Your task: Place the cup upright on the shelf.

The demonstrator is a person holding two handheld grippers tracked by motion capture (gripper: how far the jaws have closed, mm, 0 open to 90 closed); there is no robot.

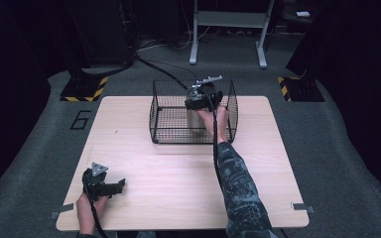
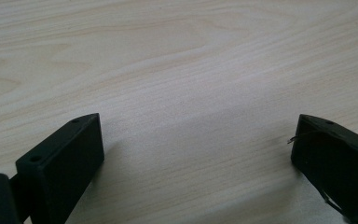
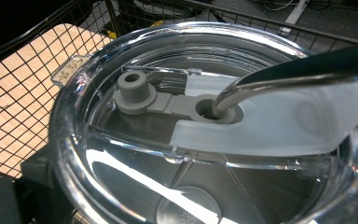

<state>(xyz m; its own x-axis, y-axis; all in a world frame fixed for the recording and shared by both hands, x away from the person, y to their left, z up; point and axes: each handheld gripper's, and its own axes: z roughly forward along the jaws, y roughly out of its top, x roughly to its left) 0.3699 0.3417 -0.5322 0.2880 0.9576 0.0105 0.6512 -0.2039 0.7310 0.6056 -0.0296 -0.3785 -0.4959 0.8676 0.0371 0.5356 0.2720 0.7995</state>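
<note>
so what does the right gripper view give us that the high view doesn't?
Right gripper view alone: the tumbler's clear lid up close, with its grey stopper unplugged beside the hole where the metal straw enters.

High view alone: the whole wooden table, the left tongs resting near its front left corner, the sleeved right arm reaching into the basket, and the floor beyond.

Both: the black wire basket and the tumbler standing inside it, with table showing through the mesh.
</note>
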